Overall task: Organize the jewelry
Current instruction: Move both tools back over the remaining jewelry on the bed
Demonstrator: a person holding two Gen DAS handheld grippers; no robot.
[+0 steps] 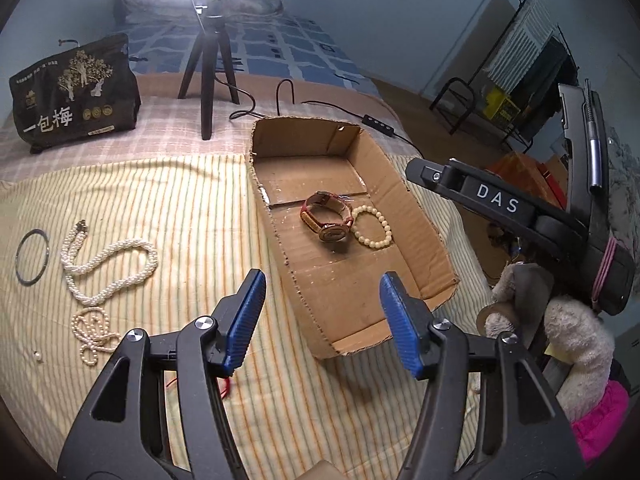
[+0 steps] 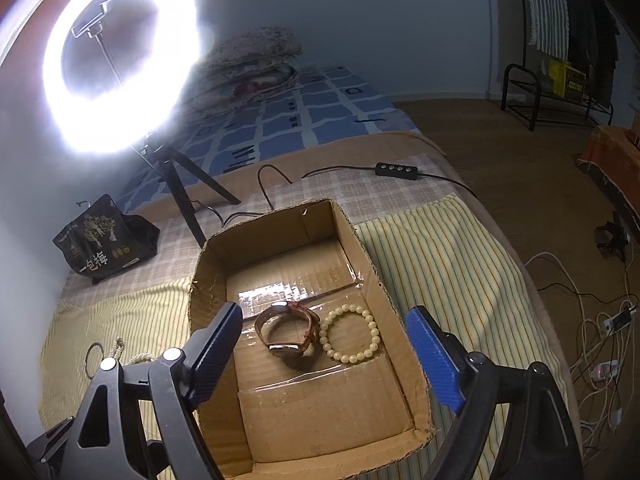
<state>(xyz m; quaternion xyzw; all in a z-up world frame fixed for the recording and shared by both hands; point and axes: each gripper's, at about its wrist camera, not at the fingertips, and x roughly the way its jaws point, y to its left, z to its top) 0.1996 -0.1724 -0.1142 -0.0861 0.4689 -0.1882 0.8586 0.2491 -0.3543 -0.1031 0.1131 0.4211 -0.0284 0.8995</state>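
An open cardboard box [image 1: 416,232] [image 2: 208,292] lies on the striped cloth. Inside it are a red-strapped watch [image 1: 328,218] [image 2: 288,332] and a cream bead bracelet [image 1: 372,226] [image 2: 350,334], side by side. On the cloth left of the box lie a metal bangle [image 1: 32,256] [image 2: 93,358], a thick pearl rope necklace [image 1: 108,264], a heap of small pearl strands [image 1: 94,332] and one loose pearl [image 1: 37,355]. My left gripper [image 1: 322,320] is open and empty above the box's near left corner. My right gripper [image 2: 324,356] is open and empty over the box.
A lit ring light on a black tripod [image 1: 210,68] [image 2: 184,196] stands behind the box, its cable and controller [image 2: 396,169] trailing right. A black snack bag [image 1: 76,92] [image 2: 106,240] sits at the back left. The bed edge drops to a floor with cables [image 2: 600,340] on the right.
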